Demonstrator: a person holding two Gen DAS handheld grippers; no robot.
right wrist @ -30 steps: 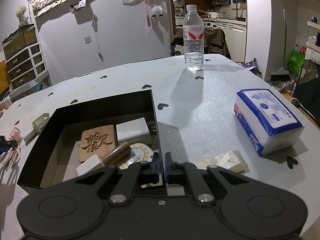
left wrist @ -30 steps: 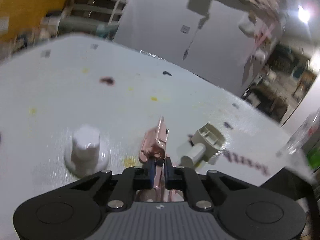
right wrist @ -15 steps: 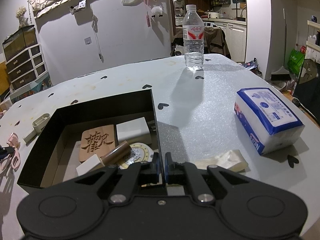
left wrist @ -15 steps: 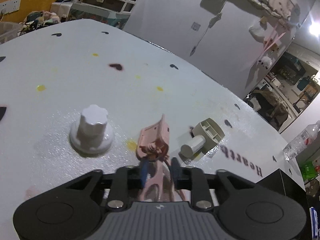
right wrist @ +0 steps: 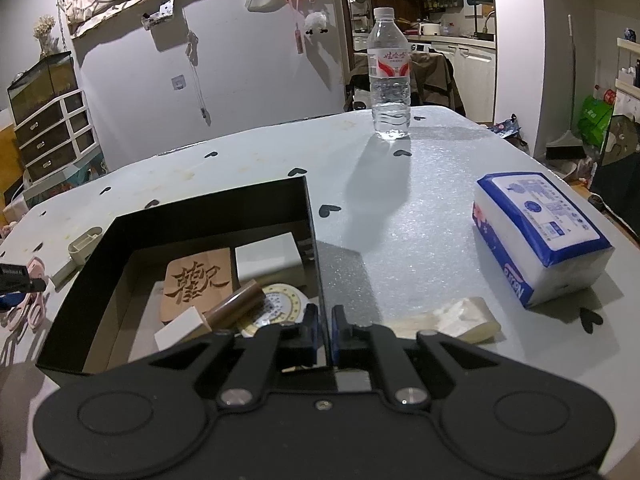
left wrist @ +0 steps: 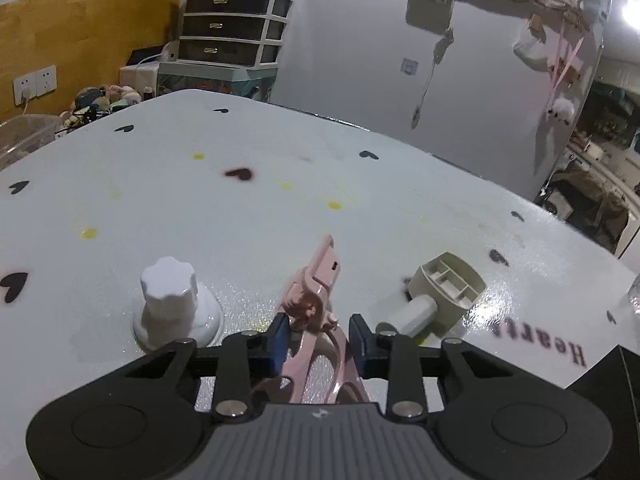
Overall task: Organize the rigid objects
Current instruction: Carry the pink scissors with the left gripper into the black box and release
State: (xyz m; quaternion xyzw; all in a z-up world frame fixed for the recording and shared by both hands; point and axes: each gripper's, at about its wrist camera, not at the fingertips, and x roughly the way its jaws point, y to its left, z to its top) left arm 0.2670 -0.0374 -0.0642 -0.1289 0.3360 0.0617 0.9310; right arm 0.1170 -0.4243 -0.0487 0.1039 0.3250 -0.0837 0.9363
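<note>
Pink scissors lie on the white table between the fingers of my left gripper, which is open around them with gaps on both sides. A white knob stands to their left and a beige plug-like part lies to their right. My right gripper is shut on the right wall of the black box. The box holds a carved wooden block, a white block, a brown cylinder and a round disc. The scissors also show at the far left of the right wrist view.
A water bottle stands at the far side of the table. A blue-and-white tissue pack lies at the right, and a crumpled cream wrapper lies near my right gripper. A drawer unit stands beyond the table edge.
My left gripper has opened from shut on the pink scissors; they now rest on the table between its fingers. The right gripper has not moved.
</note>
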